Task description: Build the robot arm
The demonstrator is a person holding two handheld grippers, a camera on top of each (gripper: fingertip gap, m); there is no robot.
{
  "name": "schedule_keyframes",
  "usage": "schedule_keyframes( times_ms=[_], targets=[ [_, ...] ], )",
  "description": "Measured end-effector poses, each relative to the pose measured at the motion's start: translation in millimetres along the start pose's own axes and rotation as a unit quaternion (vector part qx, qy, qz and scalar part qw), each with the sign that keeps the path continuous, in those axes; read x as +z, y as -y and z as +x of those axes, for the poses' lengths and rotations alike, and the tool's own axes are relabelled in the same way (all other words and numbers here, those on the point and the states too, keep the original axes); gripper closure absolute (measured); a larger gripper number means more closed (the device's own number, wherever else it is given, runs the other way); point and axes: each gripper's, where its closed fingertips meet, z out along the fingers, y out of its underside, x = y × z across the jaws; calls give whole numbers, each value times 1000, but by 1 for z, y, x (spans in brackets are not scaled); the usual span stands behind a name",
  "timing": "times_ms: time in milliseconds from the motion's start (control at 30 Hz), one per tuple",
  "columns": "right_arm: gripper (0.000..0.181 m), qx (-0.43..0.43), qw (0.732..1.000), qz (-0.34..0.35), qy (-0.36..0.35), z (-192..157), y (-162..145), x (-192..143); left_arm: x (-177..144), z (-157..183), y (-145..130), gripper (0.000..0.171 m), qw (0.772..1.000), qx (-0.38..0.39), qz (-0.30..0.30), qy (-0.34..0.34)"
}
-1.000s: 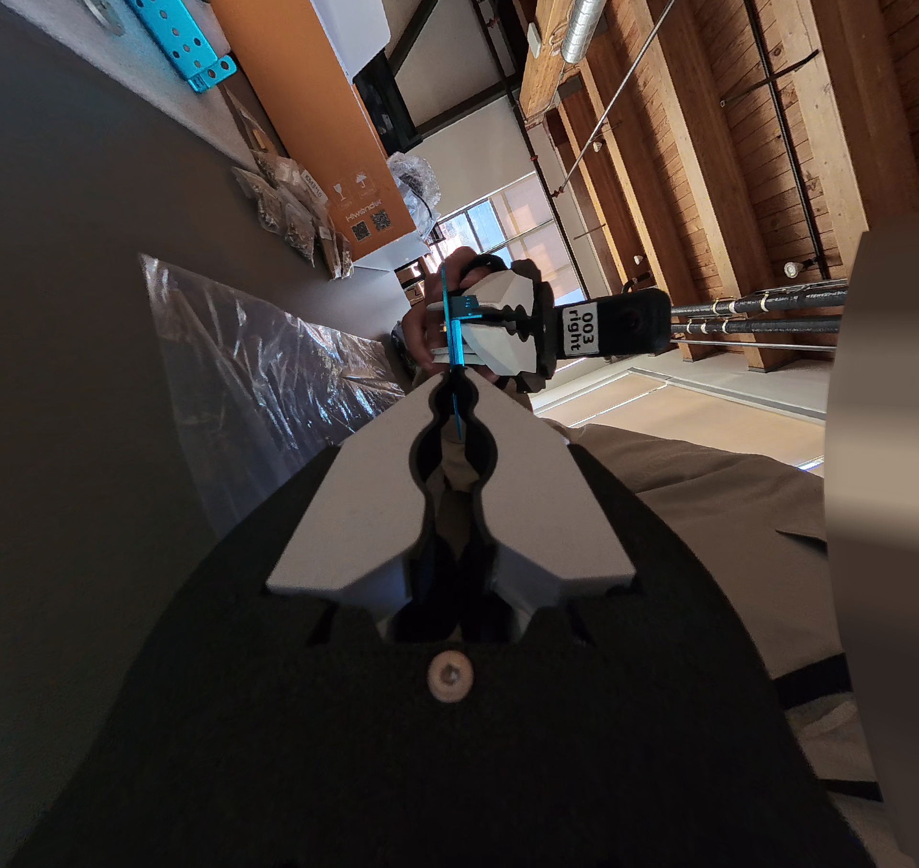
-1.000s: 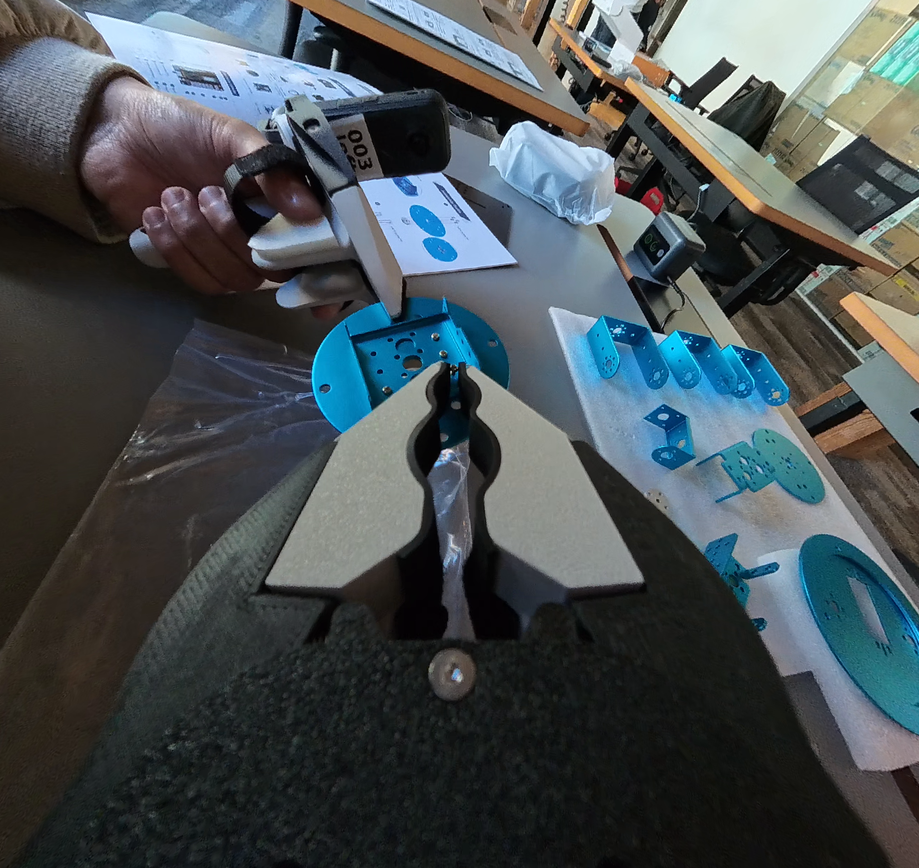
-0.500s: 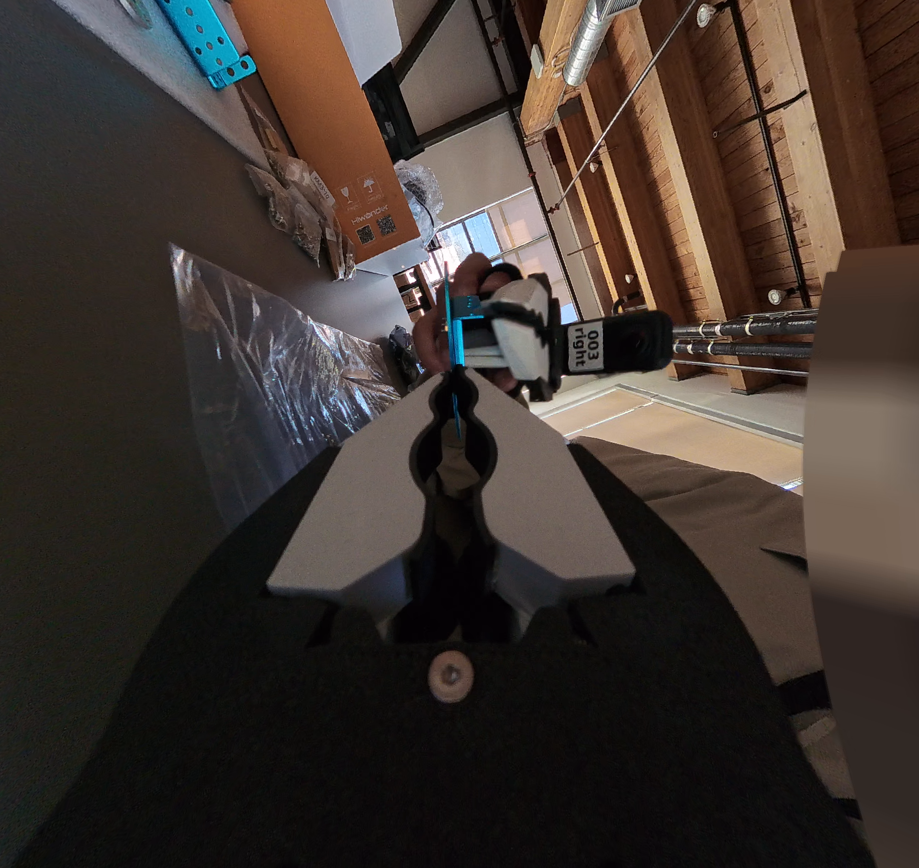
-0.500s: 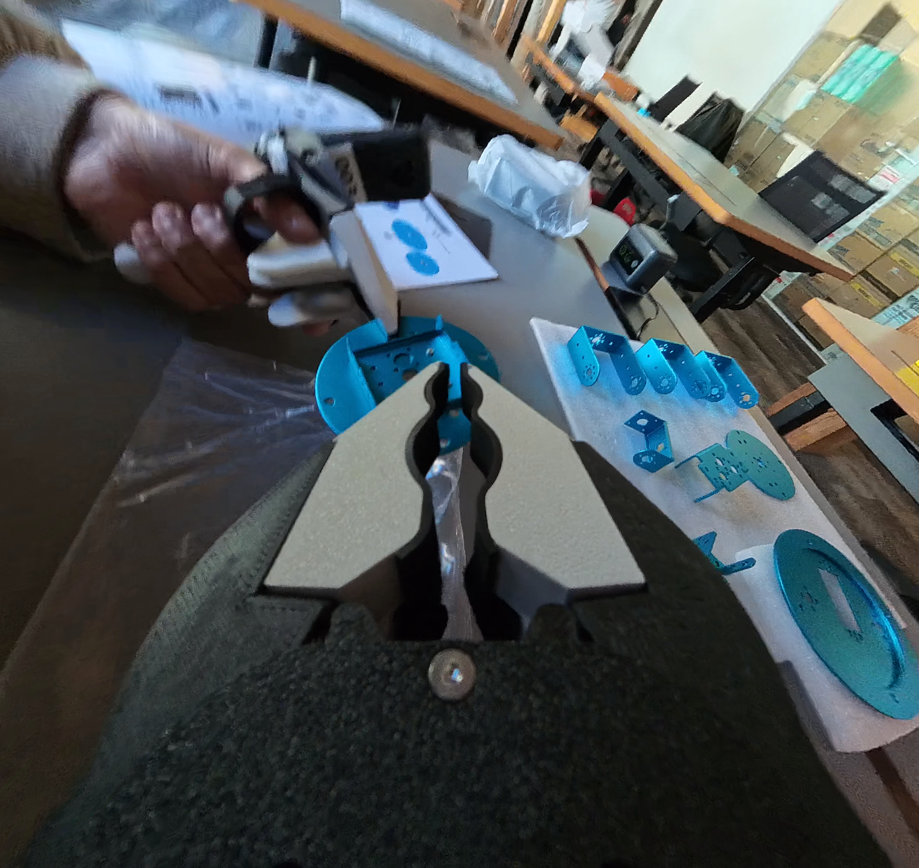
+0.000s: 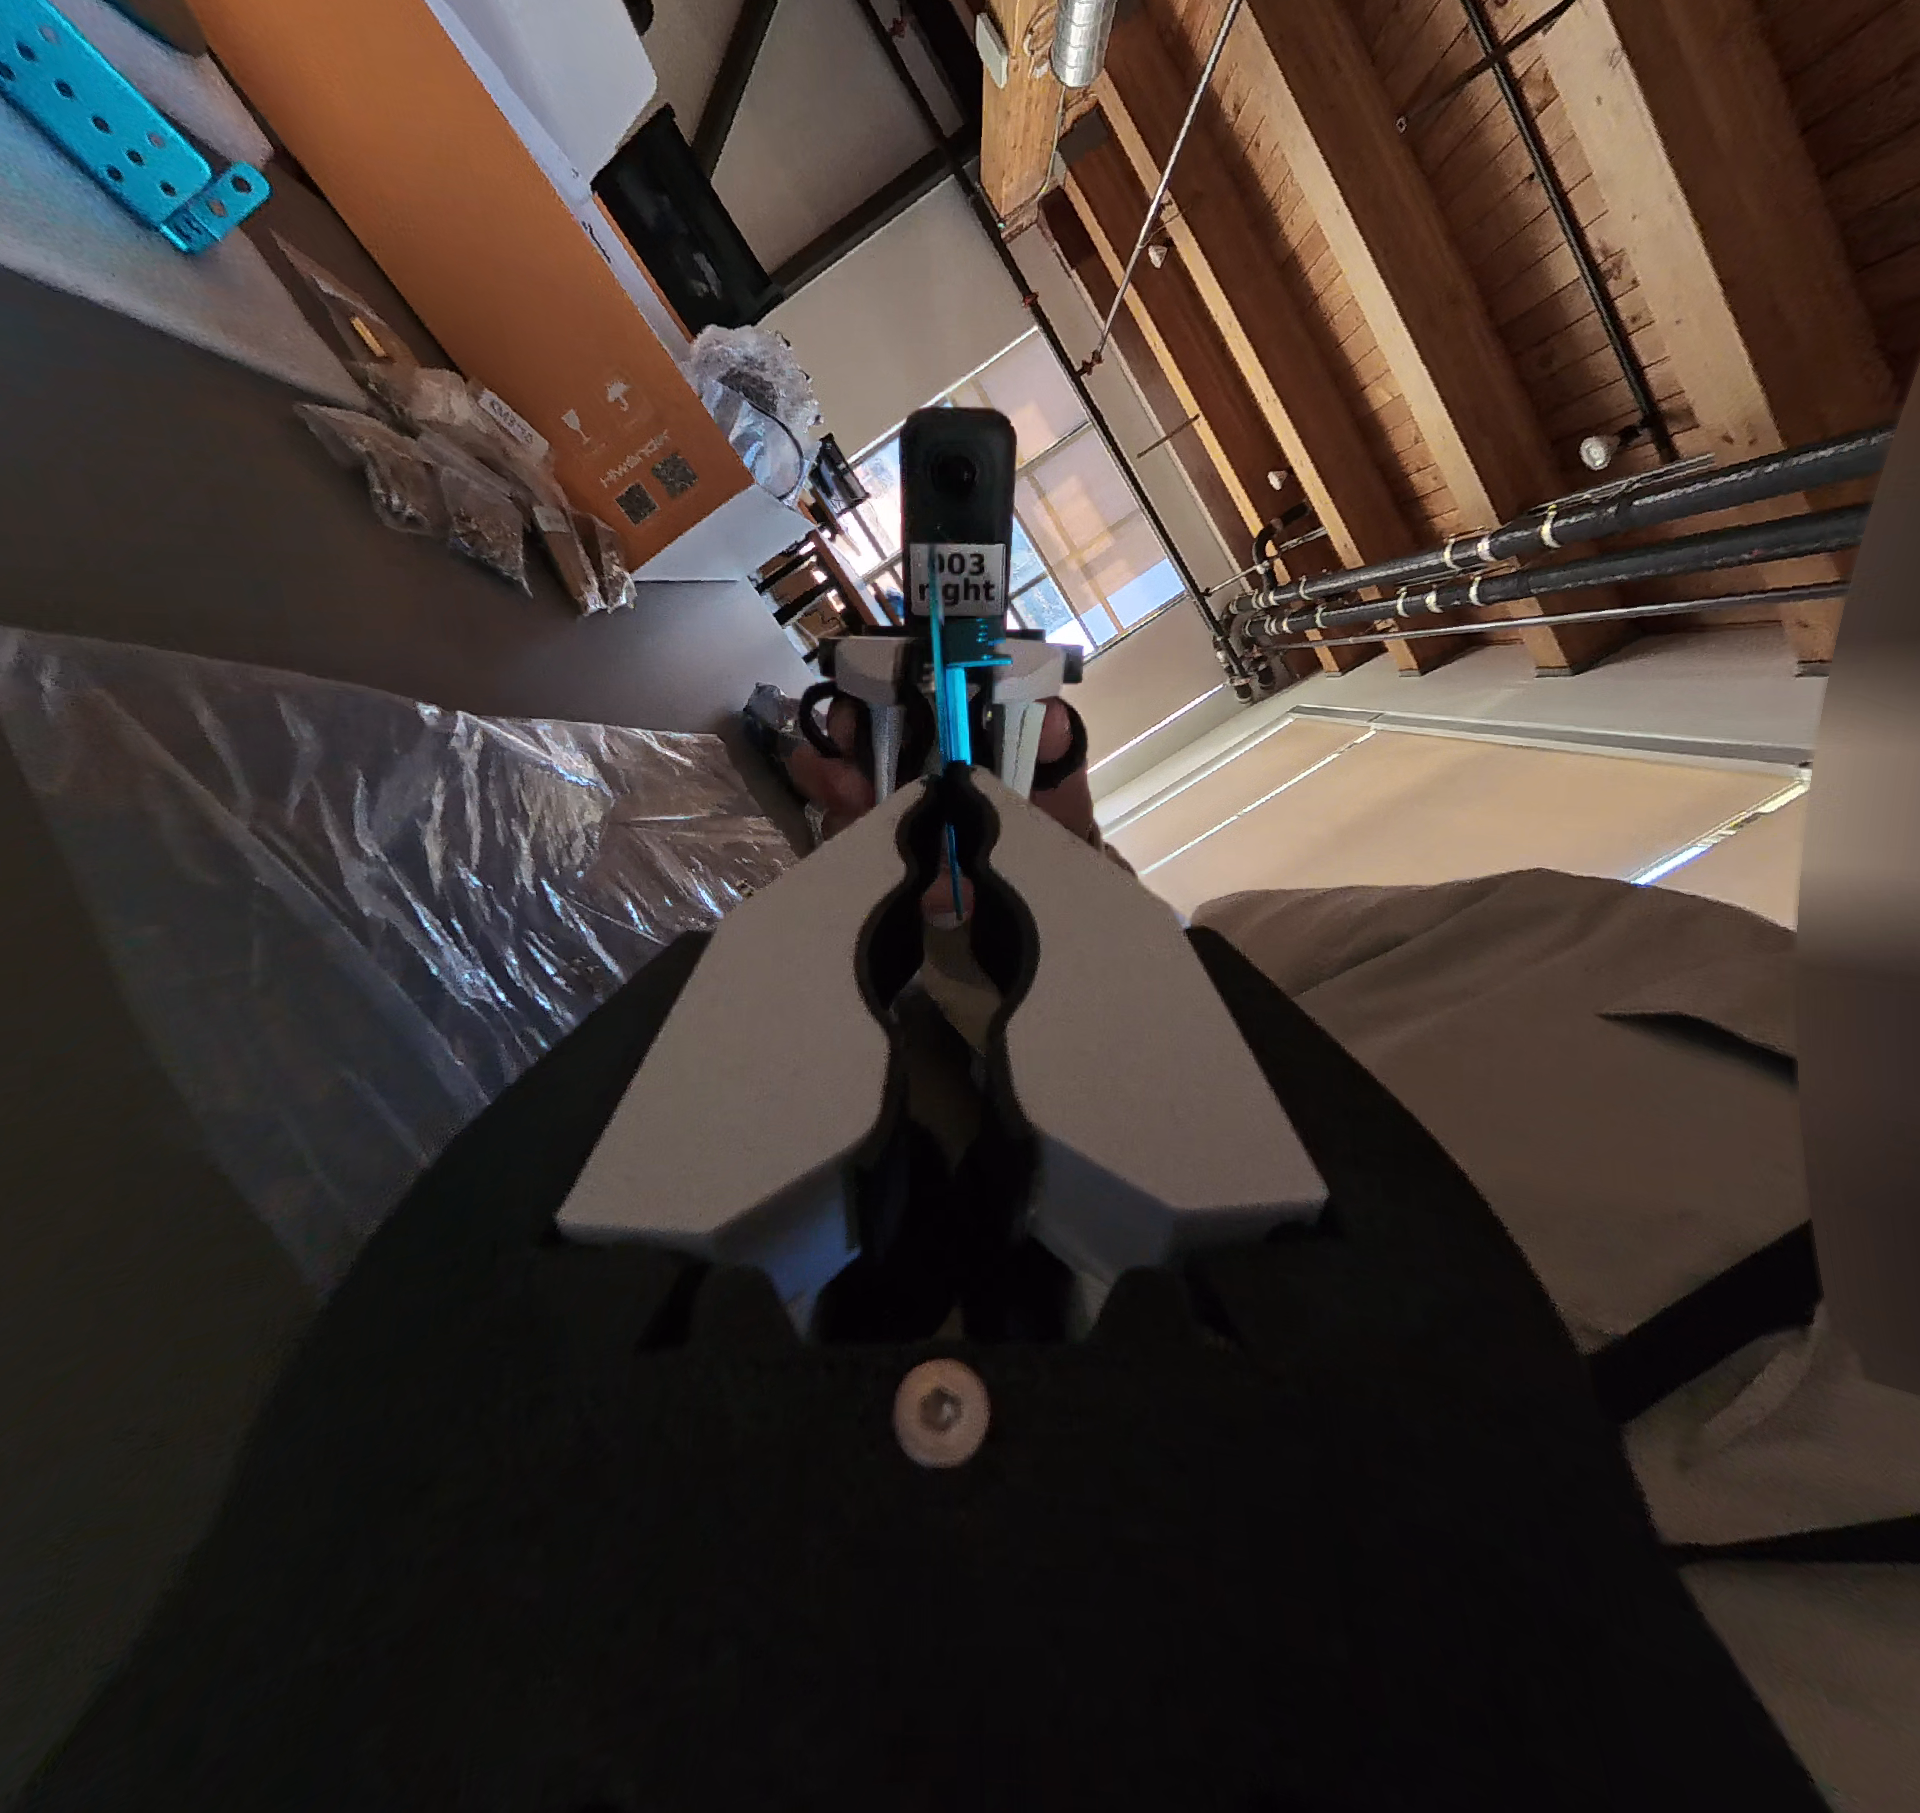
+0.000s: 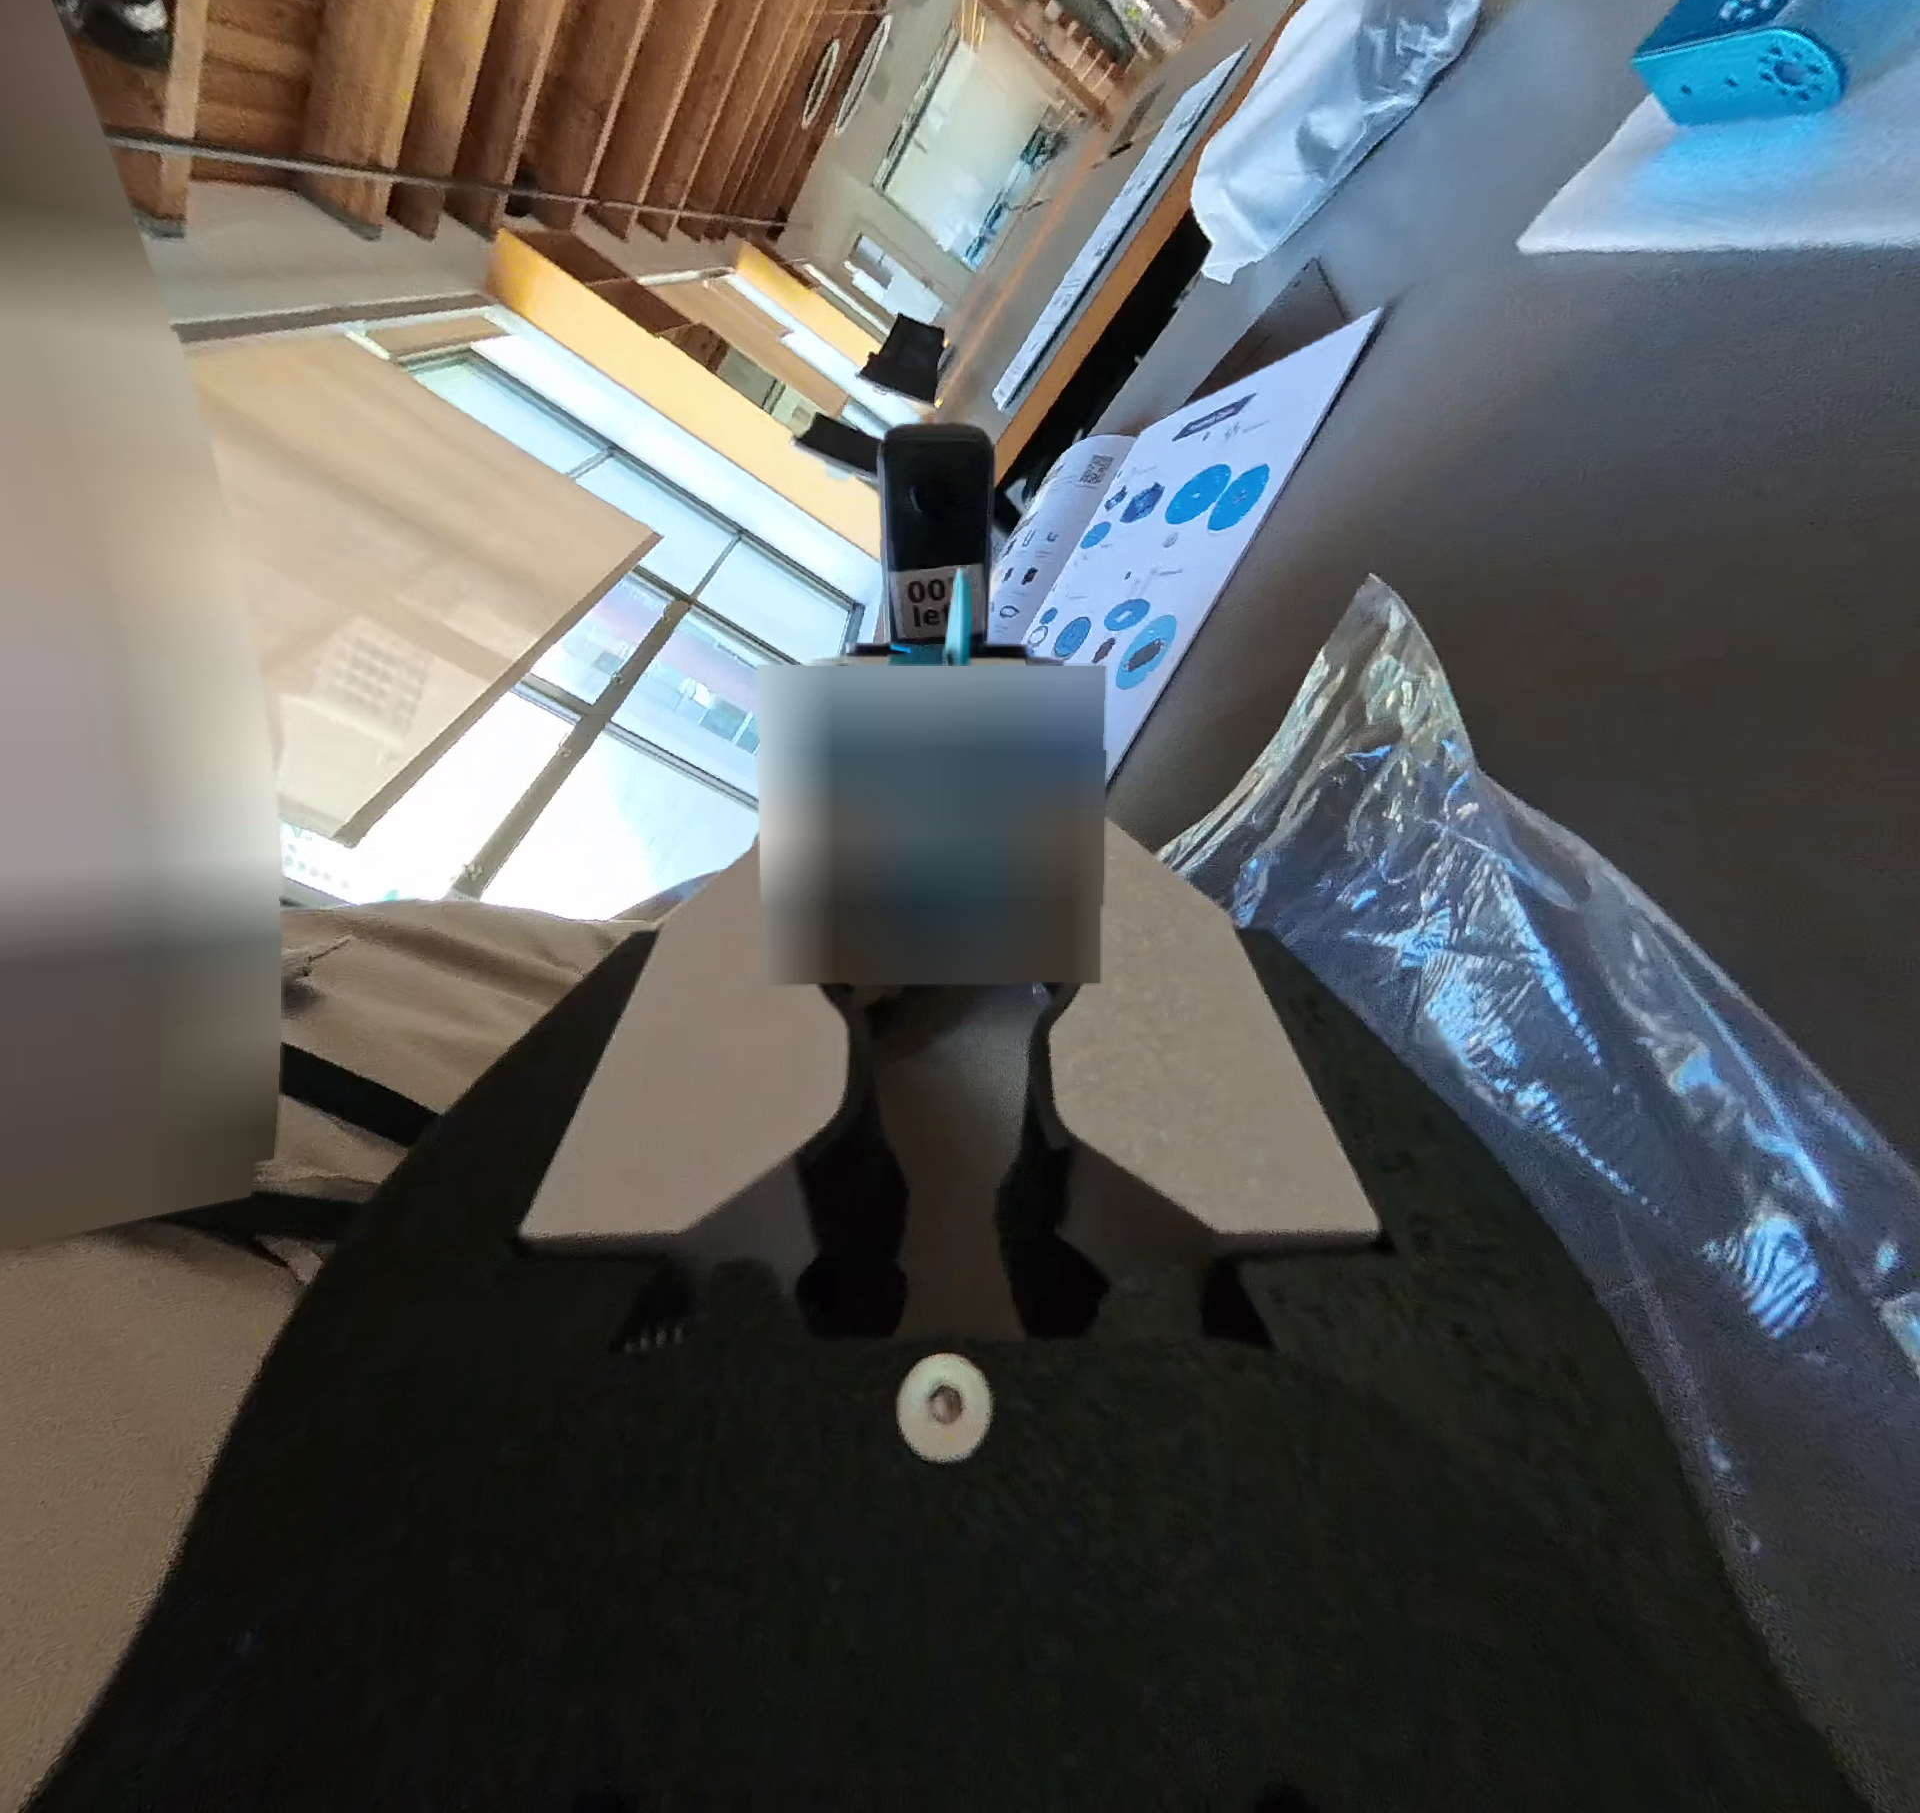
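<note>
A thin blue metal plate (image 5: 951, 724) with a small bracket on it is held edge-on in the air between my two grippers, which face each other. My left gripper (image 5: 951, 807) is shut on its near edge. My right gripper (image 5: 956, 761), hand-held, faces me with the plate between its fingers. In the right wrist view a blur patch covers my right gripper's fingertips (image 6: 940, 818) and most of the left gripper. Only the left gripper's camera (image 6: 930, 516) and a sliver of the blue plate (image 6: 963, 620) show above the patch.
A clear plastic bag (image 5: 364, 828) lies on the grey table, also in the right wrist view (image 6: 1558, 984). Around it are an orange box (image 5: 436, 205), small parts bags (image 5: 457, 496), a blue perforated bracket (image 5: 94, 111), an instruction sheet (image 6: 1174, 537) and a blue part on white foam (image 6: 1745, 49). My hands' fingertips stand some 5 cm from each other.
The right gripper has swung from looking down at the table to looking sideways toward the ceiling. It now faces the left gripper head-on, with the plate still between them.
</note>
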Motion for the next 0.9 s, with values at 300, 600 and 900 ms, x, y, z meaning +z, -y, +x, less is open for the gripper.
schedule_keyframes(
  times_ms=[300,600,900],
  targets=[
    [181,103,992,72,17,14,-5,-10,8,-6,-8,159,1000,-29,-3,-2],
    [181,119,986,111,36,13,-18,2,23,-13,-18,138,994,-55,52,73],
    [181,109,988,100,33,14,-24,5,29,-10,-21,151,987,-88,109,83]
  ],
)
